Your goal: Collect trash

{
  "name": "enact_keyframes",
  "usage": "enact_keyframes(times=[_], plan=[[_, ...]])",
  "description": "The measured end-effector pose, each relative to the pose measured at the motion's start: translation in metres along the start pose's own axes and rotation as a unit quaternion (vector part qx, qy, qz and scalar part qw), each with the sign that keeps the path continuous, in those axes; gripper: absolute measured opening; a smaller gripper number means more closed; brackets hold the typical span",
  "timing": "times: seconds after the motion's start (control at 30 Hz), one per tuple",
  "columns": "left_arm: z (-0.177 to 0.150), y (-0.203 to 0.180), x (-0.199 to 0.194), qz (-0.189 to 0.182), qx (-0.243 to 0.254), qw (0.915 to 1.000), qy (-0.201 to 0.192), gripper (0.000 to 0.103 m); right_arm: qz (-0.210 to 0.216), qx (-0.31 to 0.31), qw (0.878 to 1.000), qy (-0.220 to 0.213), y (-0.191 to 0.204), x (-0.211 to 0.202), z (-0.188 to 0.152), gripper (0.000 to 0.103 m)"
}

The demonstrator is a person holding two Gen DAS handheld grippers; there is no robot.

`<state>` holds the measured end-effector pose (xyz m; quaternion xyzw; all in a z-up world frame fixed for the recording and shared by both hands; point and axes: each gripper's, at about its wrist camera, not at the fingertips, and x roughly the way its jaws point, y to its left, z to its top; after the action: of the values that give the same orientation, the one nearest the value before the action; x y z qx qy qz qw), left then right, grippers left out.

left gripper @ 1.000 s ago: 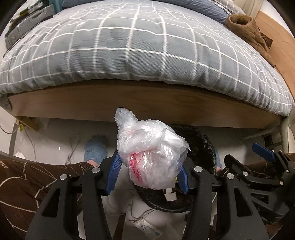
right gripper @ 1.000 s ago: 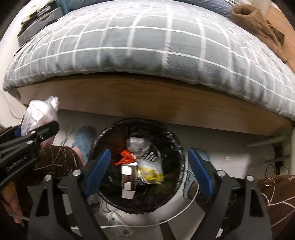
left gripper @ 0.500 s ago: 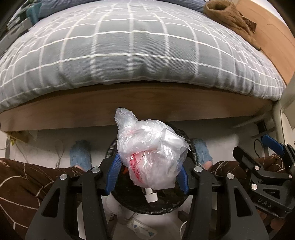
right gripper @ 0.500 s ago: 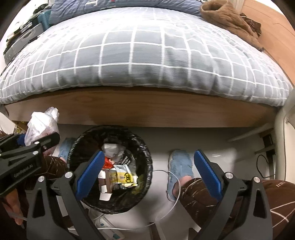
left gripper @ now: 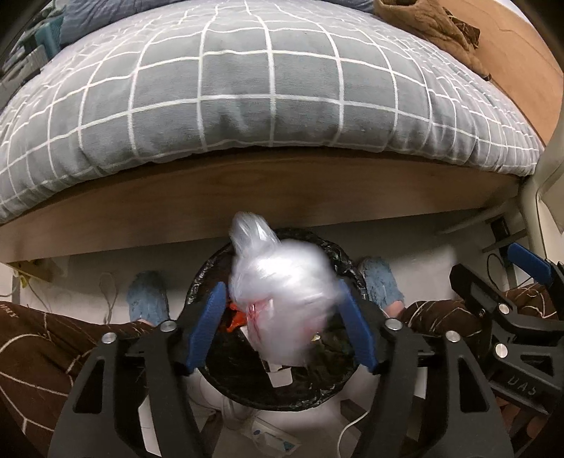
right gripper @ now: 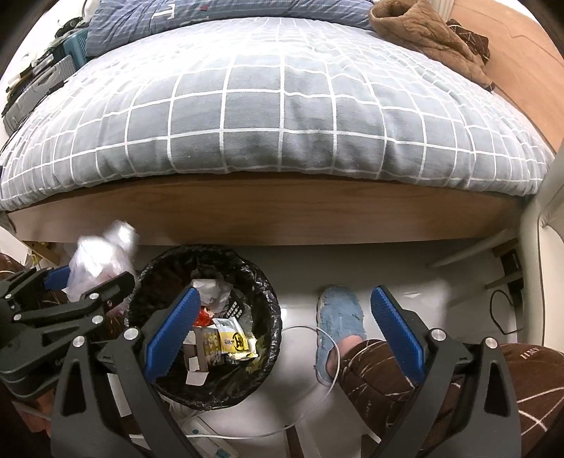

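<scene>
Bag over the bin

The left gripper [left gripper: 283, 326] stood with fingers parted, a blurred clear plastic bag [left gripper: 282, 296] between them above the black-lined bin [right gripper: 204, 317]; beside the bin the right gripper [right gripper: 282, 331] gaped wide; beyond it lay the bed [right gripper: 282, 116].

The floor [right gripper: 405, 267] in front of me was pale and carried the black-lined bin [right gripper: 268, 306], my slippers [right gripper: 340, 317], a white cable [right gripper: 310, 329] and a power strip [right gripper: 208, 438]. The bed [right gripper: 282, 208] stood beyond, with a grey checked quilt [right gripper: 282, 105] and brown garment [right gripper: 423, 31] on it.
</scene>
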<state>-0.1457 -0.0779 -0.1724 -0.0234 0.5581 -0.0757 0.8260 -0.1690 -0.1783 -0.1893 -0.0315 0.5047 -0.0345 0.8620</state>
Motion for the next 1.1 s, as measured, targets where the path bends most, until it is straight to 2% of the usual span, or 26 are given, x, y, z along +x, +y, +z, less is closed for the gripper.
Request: enact_keyframes(times=[0.2, 0.4, 0.63, 0.87, 1.1], plan=[[0.0, 0.018, -0.014, 0.017, -0.017, 0.9994, -0.024, 0.087, 0.002, -0.006, 1.0, -0.01, 0.005, -0.006, 0.002, 0.094], [0.003, 0.039, -0.057, 0.034, -0.035, 0.9962, -0.072, 0.097, 0.006, -0.002, 0.999, -0.046, 0.009, -0.039, 0.017, 0.094], [0.014, 0.044, -0.125, 0.035, -0.032, 0.9897, -0.135, 0.097, 0.013, 0.001, 0.994, -0.104, 0.011, -0.098, 0.039, 0.094], [0.013, 0.041, -0.182, 0.028, -0.026, 0.9844, -0.172, 0.097, 0.023, -0.004, 0.986, -0.162, 0.018, -0.164, 0.045, 0.096], [0.006, 0.036, -0.223, 0.027, -0.02, 0.9796, -0.198, 0.097, 0.025, 0.0, 0.982, -0.186, 0.017, -0.201, 0.039, 0.096]])
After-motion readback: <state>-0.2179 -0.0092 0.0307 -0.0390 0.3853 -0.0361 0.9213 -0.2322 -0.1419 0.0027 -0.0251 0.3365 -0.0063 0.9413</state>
